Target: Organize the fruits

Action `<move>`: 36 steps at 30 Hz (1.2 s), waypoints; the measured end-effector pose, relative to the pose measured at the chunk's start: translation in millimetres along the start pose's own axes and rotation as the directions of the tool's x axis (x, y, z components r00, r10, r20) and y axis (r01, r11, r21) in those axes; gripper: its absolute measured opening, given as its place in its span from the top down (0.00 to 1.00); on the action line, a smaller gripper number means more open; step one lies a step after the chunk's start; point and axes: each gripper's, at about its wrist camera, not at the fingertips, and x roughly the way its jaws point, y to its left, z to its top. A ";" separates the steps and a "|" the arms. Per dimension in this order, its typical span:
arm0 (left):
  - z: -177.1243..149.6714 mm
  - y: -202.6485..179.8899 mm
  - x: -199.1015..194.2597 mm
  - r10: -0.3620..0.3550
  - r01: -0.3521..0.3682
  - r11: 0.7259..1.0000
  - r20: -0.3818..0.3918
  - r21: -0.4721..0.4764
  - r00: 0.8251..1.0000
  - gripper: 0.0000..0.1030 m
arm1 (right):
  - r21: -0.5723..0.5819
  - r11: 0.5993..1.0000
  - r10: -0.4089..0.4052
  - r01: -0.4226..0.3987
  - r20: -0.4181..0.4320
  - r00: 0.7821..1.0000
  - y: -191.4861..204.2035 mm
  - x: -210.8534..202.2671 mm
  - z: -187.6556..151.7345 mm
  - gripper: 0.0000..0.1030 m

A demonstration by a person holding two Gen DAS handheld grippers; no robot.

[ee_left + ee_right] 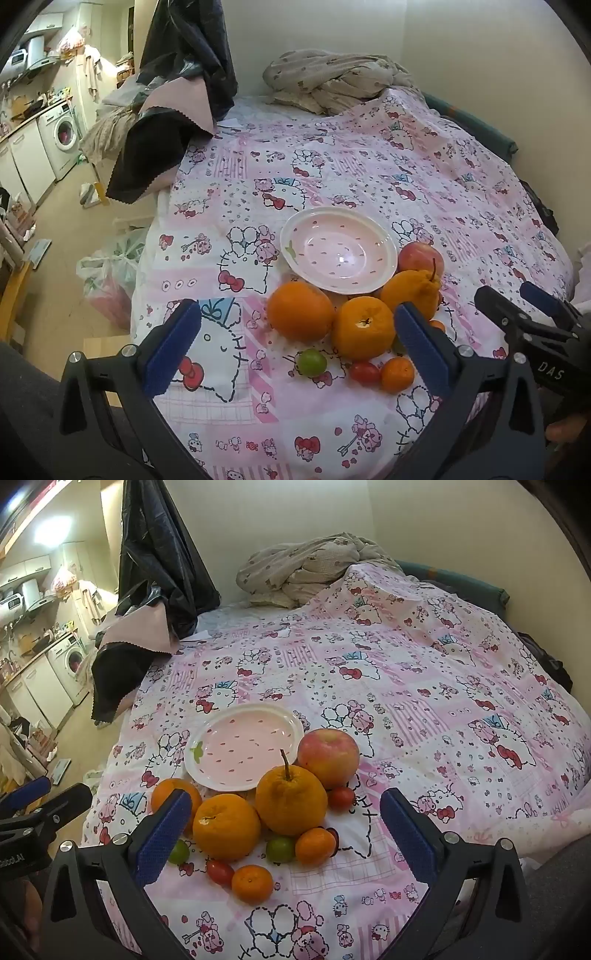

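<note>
Fruit is seen heaped on a cartoon-print bedspread (424, 686) beside an empty pink bowl (243, 746), nothing yet placed inside. The left gripper (295, 339) and right gripper (286, 830) are held above the pile, jaws spread wide and empty. The opening step appears to be in hand. A first pick is called for, probably the stemmed orange (290, 799) or the apple (328, 757), to be lowered into the bowl without the small tomatoes being scattered.

bowl (242, 747) on the bedspread (424, 686) — fruit pile (258, 812) just before it
</note>
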 end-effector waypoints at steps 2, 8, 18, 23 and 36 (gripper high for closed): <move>6.2 5.8 7.1 0.004 -0.004 1.000 -0.023 -0.025 1.000 0.00 | 0.000 1.000 0.001 -0.001 0.004 1.000 0.1 -0.1 0.0 0.00; 3.4 6.3 6.1 0.008 -0.008 1.000 -0.007 -0.025 1.000 0.00 | -0.001 1.000 0.000 0.000 0.001 1.000 0.3 0.1 0.1 0.00; 5.1 5.3 4.4 0.014 -0.014 1.000 0.000 -0.024 1.000 0.00 | 0.000 1.000 0.000 0.000 0.001 1.000 0.7 0.1 0.1 0.00; 5.7 5.2 3.5 0.015 -0.015 1.000 0.001 -0.024 1.000 0.00 | -0.001 1.000 0.000 0.000 0.001 1.000 0.9 0.1 0.0 0.00; 4.9 5.0 3.7 0.017 -0.017 1.000 0.002 -0.023 1.000 0.00 | -0.001 1.000 -0.001 0.001 0.002 1.000 0.9 0.0 0.5 0.00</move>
